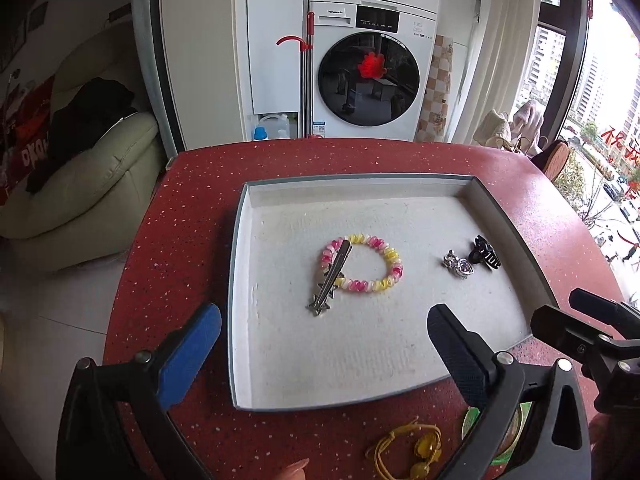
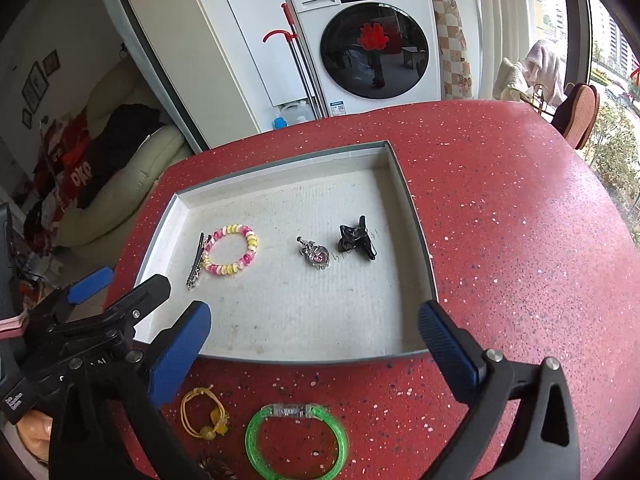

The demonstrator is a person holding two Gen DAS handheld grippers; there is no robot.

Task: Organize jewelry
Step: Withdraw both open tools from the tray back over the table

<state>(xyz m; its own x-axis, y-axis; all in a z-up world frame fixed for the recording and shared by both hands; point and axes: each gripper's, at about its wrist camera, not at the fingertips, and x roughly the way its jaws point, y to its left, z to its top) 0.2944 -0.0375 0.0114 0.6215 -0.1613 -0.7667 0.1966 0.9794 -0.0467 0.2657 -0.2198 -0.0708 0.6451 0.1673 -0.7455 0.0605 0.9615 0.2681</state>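
Observation:
A shallow white tray (image 1: 248,280) (image 2: 416,240) sits on the red table. In it lie a pink-and-yellow bead bracelet (image 1: 370,286) (image 2: 236,268), a silver hair clip (image 1: 330,280) (image 2: 196,264) across the bracelet's left side, a silver pendant (image 1: 458,264) (image 2: 314,258) and a black claw clip (image 1: 486,256) (image 2: 356,240). On the table in front of the tray lie a yellow cord bracelet (image 1: 408,452) (image 2: 204,414) and a green bangle (image 2: 296,440), partly hidden in the left wrist view (image 1: 474,420). My left gripper (image 1: 324,352) (image 2: 120,284) is open and empty over the tray's near left. My right gripper (image 2: 316,348) (image 1: 580,312) is open and empty above the tray's near edge.
A brown coiled item (image 2: 218,468) lies at the table's near edge. Behind the table stand a washing machine (image 1: 368,80) (image 2: 372,48), a red-handled mop (image 1: 306,60) and a sofa (image 1: 80,176). A window is on the right.

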